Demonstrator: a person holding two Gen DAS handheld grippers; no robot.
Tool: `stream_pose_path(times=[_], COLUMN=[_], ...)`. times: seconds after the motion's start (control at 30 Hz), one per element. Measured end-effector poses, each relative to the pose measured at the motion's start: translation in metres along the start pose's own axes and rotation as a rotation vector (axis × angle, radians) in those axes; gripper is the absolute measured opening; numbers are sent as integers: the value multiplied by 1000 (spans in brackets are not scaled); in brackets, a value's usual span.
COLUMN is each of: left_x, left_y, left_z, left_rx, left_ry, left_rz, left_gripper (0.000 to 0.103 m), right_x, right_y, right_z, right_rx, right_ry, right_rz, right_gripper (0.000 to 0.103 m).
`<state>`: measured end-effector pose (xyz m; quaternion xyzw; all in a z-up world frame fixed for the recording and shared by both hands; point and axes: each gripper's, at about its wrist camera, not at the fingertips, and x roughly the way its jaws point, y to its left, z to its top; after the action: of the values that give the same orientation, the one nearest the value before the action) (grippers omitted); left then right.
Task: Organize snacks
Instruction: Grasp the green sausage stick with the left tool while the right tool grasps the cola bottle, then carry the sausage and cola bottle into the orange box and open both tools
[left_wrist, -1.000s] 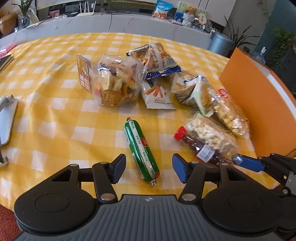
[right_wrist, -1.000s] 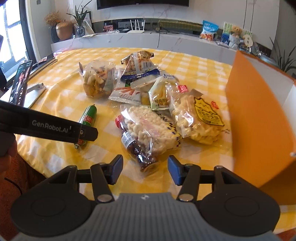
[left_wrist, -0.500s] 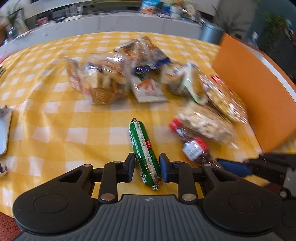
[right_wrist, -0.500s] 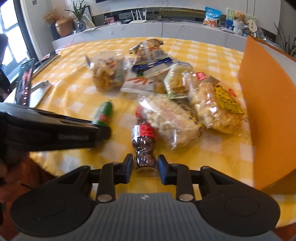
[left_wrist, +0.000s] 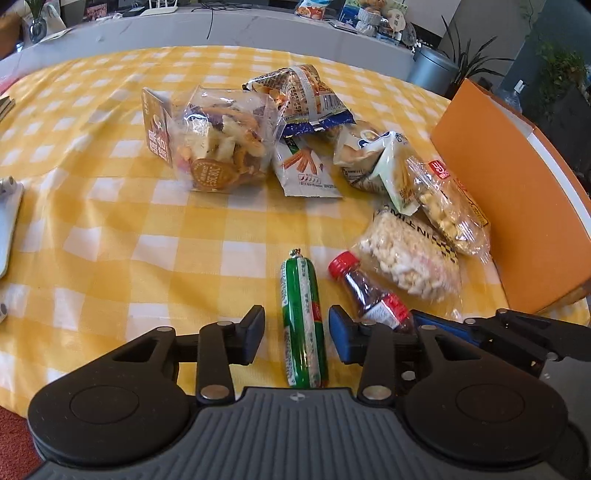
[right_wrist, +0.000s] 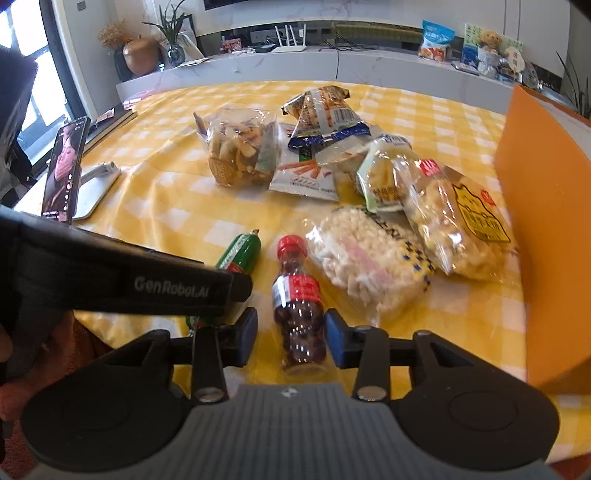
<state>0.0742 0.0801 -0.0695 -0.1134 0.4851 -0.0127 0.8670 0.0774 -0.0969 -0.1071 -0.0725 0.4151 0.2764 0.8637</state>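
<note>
Left gripper (left_wrist: 296, 334) released, straddling green sausage (left_wrist: 303, 321), right gripper (right_wrist: 290, 341) released, straddling candy bottle (right_wrist: 298, 302) right of sausage

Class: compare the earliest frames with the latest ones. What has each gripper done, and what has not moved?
Both grippers advanced: the left gripper now straddles the green sausage, the right gripper the red-capped bottle. Fingers narrowed; gaps remain, nothing lifted. The snack bags and orange box stayed put.
</note>
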Motion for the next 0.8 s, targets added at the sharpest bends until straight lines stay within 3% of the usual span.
stream_pose_path(times=[0.23, 0.47, 0.8], left_x=[2, 1, -21], left_y=[-12, -15, -18], left_z=[-6, -12, -10], left_rx=[83, 111, 99], left_ry=[-30, -72, -137], left_rz=[43, 56, 71], left_gripper=[47, 28, 25], right_x=[11, 12, -8], right_y=[2, 12, 14], right_z=[0, -6, -3], right_rx=[15, -86, -94], right_ry=[-34, -47, -78], right_rz=[-5, -49, -15], right_gripper=[39, 32, 29])
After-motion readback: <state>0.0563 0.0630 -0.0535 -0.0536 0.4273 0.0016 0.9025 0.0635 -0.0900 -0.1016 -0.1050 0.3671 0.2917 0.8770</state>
